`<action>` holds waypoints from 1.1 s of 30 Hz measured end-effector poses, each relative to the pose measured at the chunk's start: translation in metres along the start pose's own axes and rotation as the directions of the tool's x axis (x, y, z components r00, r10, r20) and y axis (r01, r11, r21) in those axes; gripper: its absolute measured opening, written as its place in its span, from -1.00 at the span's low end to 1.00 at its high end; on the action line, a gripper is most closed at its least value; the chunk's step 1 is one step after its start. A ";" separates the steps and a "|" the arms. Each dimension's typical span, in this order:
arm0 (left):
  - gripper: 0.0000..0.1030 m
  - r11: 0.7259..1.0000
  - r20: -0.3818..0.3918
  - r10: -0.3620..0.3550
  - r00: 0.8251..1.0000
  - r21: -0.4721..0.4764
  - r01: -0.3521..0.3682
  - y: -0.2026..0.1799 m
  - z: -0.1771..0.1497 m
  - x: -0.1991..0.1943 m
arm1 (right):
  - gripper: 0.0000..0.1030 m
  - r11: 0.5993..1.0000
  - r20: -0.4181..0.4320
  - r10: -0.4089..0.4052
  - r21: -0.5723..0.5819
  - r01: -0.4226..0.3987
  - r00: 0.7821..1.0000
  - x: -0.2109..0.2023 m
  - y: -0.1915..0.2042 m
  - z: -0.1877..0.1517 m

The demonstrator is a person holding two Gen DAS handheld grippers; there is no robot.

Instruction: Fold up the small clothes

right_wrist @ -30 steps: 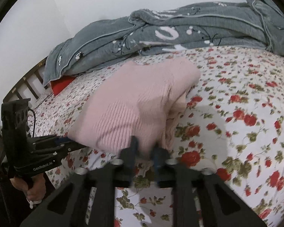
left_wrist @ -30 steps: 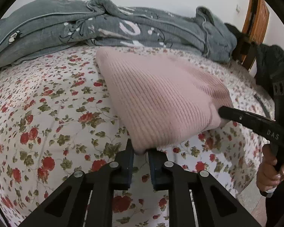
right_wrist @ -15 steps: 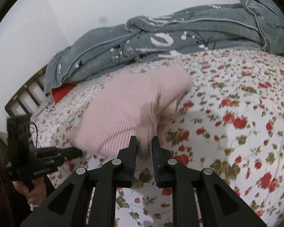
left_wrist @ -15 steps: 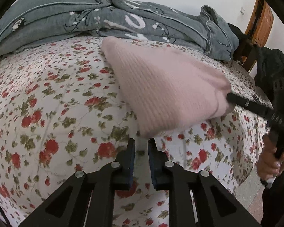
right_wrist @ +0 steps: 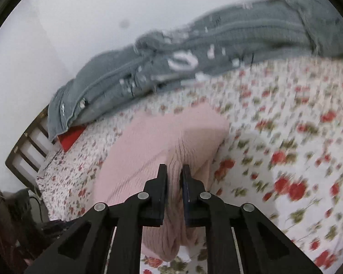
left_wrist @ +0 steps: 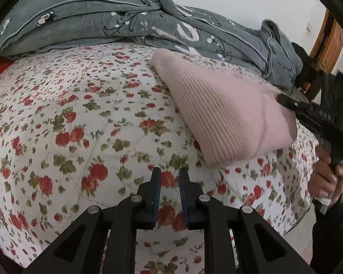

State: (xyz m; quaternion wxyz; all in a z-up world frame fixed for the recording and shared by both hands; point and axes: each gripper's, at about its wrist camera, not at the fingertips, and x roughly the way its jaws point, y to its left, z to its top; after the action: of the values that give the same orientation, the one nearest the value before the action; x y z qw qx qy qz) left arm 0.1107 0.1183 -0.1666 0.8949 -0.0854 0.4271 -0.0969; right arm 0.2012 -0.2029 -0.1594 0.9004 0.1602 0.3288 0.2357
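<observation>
A folded pink ribbed knit garment [left_wrist: 224, 114] lies on the floral bed sheet [left_wrist: 80, 125], to the right of and beyond my left gripper [left_wrist: 169, 175]. That gripper hovers over bare sheet, its fingers nearly together with nothing between them. My right gripper [right_wrist: 174, 171] has the near edge of the pink garment [right_wrist: 162, 141] between its fingers. Its jaws are closing on the knit, which bunches and hangs below them. In the left wrist view the right gripper [left_wrist: 283, 98] meets the garment's right corner, held by a person's hand [left_wrist: 327, 178].
A crumpled grey quilt [left_wrist: 103, 22] runs along the back of the bed against the wall. A red item [right_wrist: 71, 138] shows under its end, near a slatted wooden headboard [right_wrist: 27, 150]. Wooden furniture [left_wrist: 329, 38] stands at the far right. The bed edge falls off by the hand.
The pink garment's corner has left my left gripper, which drew back and left over bare sheet. My right gripper came off the edge, then moved back in and closed on it.
</observation>
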 end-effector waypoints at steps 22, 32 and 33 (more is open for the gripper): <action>-0.05 0.995 0.116 -0.097 0.988 0.011 0.097 -0.032 0.103 0.035 | -0.53 0.942 0.065 -0.151 -0.293 0.163 0.986 0.011 0.034 0.005; -0.06 0.996 0.073 -0.082 0.994 0.025 0.081 -0.039 0.109 0.078 | -0.51 0.948 0.000 -0.195 -0.255 0.188 0.981 0.045 0.012 -0.008; -0.06 0.996 0.072 -0.084 0.994 0.016 0.083 -0.038 0.108 0.077 | -0.51 0.949 -0.002 -0.194 -0.253 0.187 0.981 0.046 0.012 -0.007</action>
State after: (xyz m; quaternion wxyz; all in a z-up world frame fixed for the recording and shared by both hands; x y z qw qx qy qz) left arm 0.2391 0.0702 -0.1479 0.9056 -0.1007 0.3896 -0.1340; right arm 0.2239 -0.1679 -0.1831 0.9273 0.0089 0.3225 0.1896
